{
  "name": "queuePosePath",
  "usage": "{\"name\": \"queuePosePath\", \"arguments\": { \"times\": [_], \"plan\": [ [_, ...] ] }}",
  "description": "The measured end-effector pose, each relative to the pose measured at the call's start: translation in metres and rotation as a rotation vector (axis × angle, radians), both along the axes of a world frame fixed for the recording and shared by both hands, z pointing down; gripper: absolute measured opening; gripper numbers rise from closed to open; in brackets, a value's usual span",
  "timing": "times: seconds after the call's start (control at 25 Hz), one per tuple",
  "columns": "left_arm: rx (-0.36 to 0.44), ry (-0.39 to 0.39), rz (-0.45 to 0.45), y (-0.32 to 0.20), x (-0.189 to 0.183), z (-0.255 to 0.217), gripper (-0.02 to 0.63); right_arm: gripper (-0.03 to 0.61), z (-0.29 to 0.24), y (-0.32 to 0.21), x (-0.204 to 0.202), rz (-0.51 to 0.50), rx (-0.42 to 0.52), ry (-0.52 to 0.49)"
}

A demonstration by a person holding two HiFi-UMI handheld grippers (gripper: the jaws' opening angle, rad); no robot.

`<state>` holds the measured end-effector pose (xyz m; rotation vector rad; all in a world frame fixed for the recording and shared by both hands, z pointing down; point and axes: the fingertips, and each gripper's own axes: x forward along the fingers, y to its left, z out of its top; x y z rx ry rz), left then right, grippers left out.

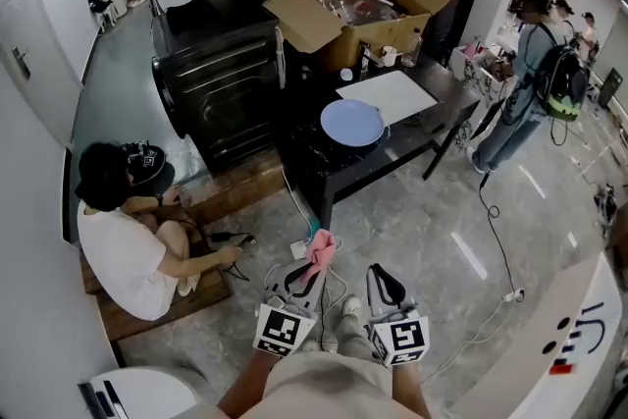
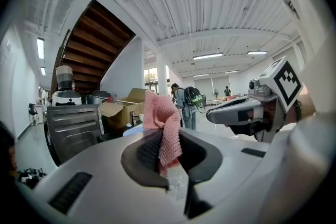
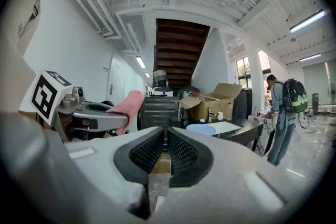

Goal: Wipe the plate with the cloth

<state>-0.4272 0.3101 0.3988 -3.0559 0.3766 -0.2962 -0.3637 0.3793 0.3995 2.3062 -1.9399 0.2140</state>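
Our left tool (image 1: 305, 277) clamps the cloth (image 1: 321, 249), our right tool (image 1: 385, 282) is narrow and empty, and at twelve o'clock the plate (image 1: 351, 122) lies on the worktop (image 1: 394, 146) before an open cardboard box (image 1: 365, 13) holding clear items.

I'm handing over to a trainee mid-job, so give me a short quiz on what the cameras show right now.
1. True or false: the left gripper is shut on the pink cloth.
2. The light blue plate lies on: A) the black table; B) a chair; C) a sink.
3. Fill in: between the right gripper's nearly closed jaws there is ____.

Key: 1 true; 2 A; 3 nothing.
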Motion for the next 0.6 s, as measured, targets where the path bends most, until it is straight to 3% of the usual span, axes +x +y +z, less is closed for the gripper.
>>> {"name": "queuePosePath", "arguments": {
  "times": [0.6],
  "plan": [
    [0.016, -0.028, -0.078, -0.049, 0.098, -0.001, 0.034, 0.026, 0.001, -0.056, 0.108, -0.072, 0.007, -0.028]
  ]
}}
